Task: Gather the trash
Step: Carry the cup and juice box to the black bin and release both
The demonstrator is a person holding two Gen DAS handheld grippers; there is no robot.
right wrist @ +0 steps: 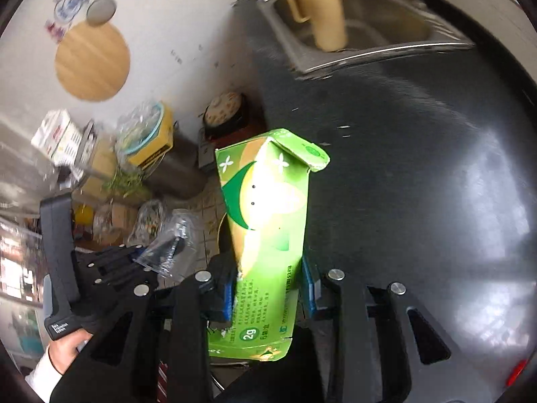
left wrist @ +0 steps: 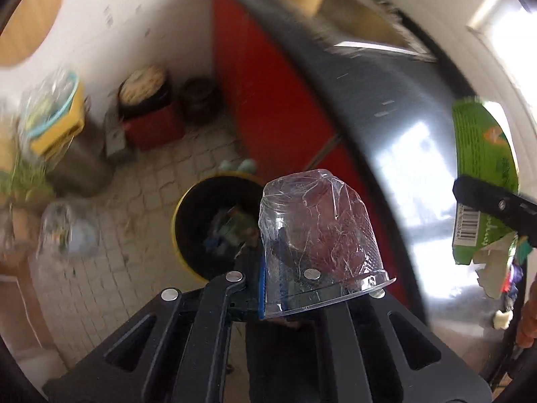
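My left gripper [left wrist: 285,278] is shut on a crumpled clear plastic cup [left wrist: 319,235], held upside down above the floor. Below and left of it stands a yellow-rimmed black trash bin [left wrist: 208,221] with several pieces of rubbish inside. My right gripper [right wrist: 268,288] is shut on a torn green carton [right wrist: 268,235], held upright over the edge of the dark countertop [right wrist: 419,168]. The carton also shows in the left wrist view [left wrist: 480,154], far right. The left gripper with the cup shows in the right wrist view [right wrist: 167,248], lower left.
A red cabinet front [left wrist: 268,107] stands under the dark counter. A steel sink [right wrist: 369,33] holds a yellow jug [right wrist: 325,13]. Pots, jars and bags [left wrist: 141,110] crowd the tiled floor [left wrist: 110,268] along the white wall. A round wooden board [right wrist: 92,60] hangs on the wall.
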